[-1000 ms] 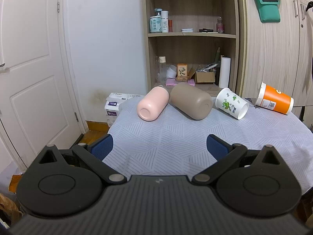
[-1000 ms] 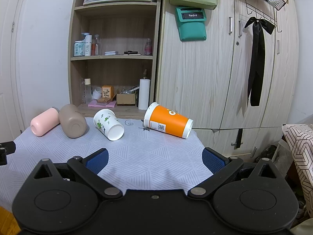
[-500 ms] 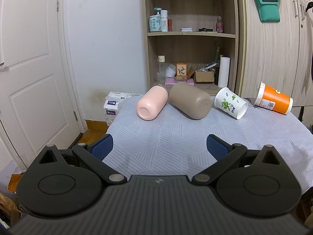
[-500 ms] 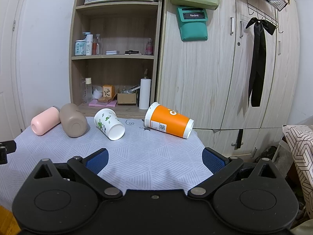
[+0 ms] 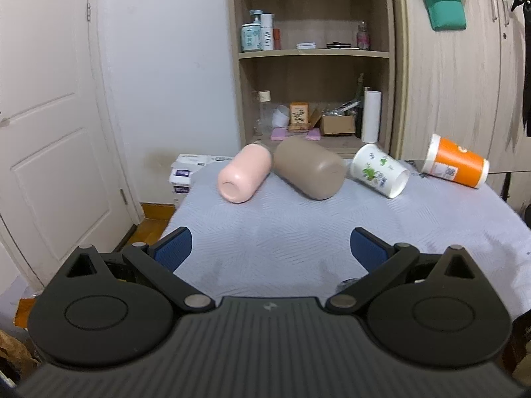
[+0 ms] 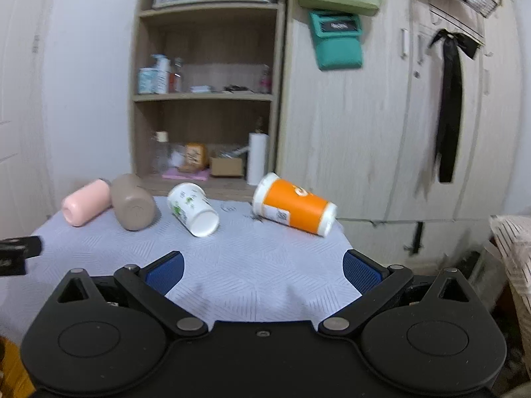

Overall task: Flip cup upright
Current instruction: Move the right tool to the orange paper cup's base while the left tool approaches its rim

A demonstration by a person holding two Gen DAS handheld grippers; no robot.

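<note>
Several cups lie on their sides along the far edge of a table with a grey-blue cloth (image 5: 282, 232): a pink cup (image 5: 244, 177), a brown cup (image 5: 310, 167), a white cup with green print (image 5: 380, 174) and an orange cup (image 5: 456, 165). They also show in the right wrist view: pink cup (image 6: 87, 201), brown cup (image 6: 132, 206), white cup (image 6: 192, 209), orange cup (image 6: 293, 209). My left gripper (image 5: 270, 248) is open and empty, short of the cups. My right gripper (image 6: 264, 270) is open and empty, facing the white and orange cups.
A wooden shelf unit (image 5: 315, 53) with bottles and boxes stands behind the table, with wardrobe doors (image 6: 381, 116) to its right. A white door (image 5: 49, 116) is at the left. The left gripper's tip (image 6: 20, 252) shows at the left edge of the right wrist view.
Both grippers have moved a little forward toward the cups and tilted slightly downward; the views are blurred by motion. The cups have not moved. Both stay open.
</note>
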